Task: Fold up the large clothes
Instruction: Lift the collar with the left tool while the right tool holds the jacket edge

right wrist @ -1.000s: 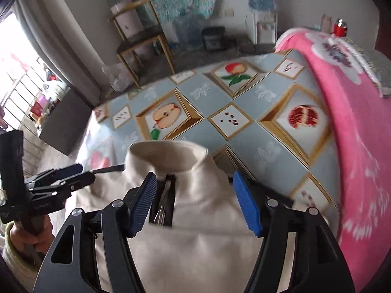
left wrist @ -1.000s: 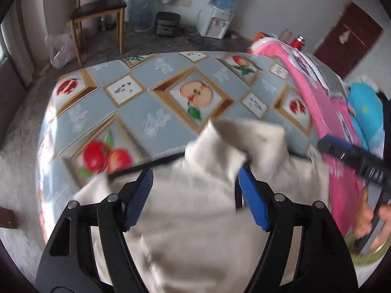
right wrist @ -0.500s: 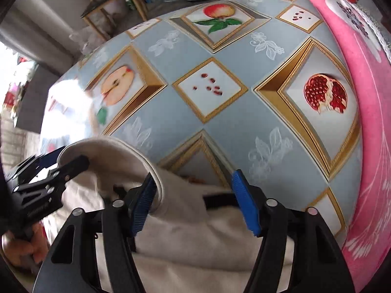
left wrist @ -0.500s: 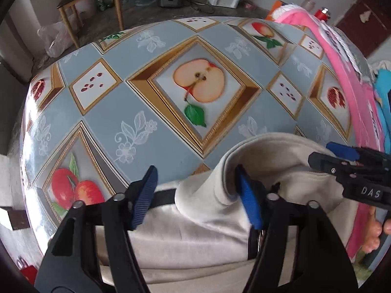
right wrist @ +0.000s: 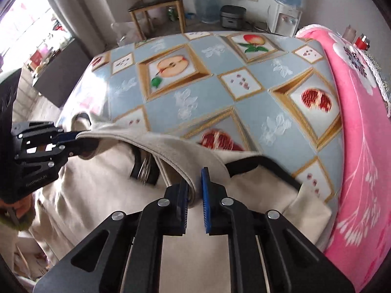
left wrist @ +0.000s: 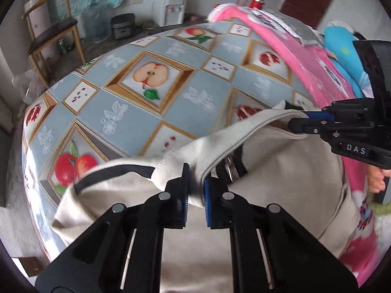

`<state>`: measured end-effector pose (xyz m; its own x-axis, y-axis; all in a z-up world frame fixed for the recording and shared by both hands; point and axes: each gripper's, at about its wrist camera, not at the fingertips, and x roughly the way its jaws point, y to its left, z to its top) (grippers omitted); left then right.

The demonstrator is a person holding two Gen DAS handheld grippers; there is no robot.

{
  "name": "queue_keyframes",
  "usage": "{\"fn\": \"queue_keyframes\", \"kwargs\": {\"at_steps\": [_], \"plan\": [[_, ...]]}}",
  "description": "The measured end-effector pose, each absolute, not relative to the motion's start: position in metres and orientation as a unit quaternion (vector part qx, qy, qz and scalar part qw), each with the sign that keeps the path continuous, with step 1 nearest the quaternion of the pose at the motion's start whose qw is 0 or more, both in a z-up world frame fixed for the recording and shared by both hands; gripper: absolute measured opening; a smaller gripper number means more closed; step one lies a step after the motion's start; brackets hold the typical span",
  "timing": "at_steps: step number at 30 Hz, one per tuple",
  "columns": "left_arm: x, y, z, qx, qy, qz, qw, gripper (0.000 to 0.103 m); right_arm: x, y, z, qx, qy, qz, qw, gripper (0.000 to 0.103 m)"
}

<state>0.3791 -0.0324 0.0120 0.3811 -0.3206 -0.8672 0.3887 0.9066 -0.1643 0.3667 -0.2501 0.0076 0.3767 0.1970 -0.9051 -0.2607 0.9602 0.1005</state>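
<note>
Both tongs, left (left wrist: pixel 195 190) and right (right wrist: pixel 194 190), point steeply down, jaws closing.

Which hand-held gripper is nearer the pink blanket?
Right. The right hand-held gripper is closing on the collar end beside the pink blanket; the left hand-held gripper is closing on the collar's far end, over the tablecloth. Fabric sits between both pairs of jaws.

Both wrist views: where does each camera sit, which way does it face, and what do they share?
Left wrist: on the left gripper, facing steeply down over the fruit-print tablecloth; jaws closing on the cream garment collar; right gripper and fingers show.
Right wrist: on the right gripper, facing likewise; jaws closing on the collar; left gripper at left.
Shared: garment, tablecloth, pink blanket, chair.
</note>
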Motion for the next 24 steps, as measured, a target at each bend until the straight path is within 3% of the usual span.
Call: {"fn": "queue_keyframes", "kwargs": {"at_steps": [7,10,12,14,16,19,22,24], "plan": [[0.35,-0.039,-0.019,0.059,0.522,-0.23,0.819,0.01,0.33,-0.246,-0.034,-0.057,0.544,0.131,0.827,0.01],[0.346,-0.039,-0.026,0.066,0.521,-0.231,0.819,0.01,0.319,-0.245,-0.028,-0.068,0.534,0.137,0.832,0.011],[0.345,-0.038,-0.025,0.067,0.519,-0.234,0.819,0.01,0.31,-0.25,-0.003,-0.052,0.517,0.153,0.841,0.019],[0.342,-0.039,-0.023,0.08,0.515,-0.237,0.82,0.01,0.3,-0.252,0.024,-0.04,0.489,0.176,0.853,0.037],[0.339,-0.043,-0.023,0.102,0.511,-0.239,0.819,0.01,0.295,-0.252,0.05,-0.021,0.46,0.209,0.863,0.041],[0.336,-0.047,-0.022,0.123,0.508,-0.237,0.819,0.01,0.304,-0.246,0.07,0.026,0.434,0.248,0.866,0.041],[0.335,-0.044,-0.018,0.11,0.511,-0.237,0.819,0.012,0.334,-0.224,0.056,0.04,0.448,0.245,0.859,0.041],[0.333,-0.038,-0.013,0.09,0.515,-0.244,0.817,0.019,0.361,-0.211,0.027,0.061,0.477,0.244,0.842,0.033]]}}
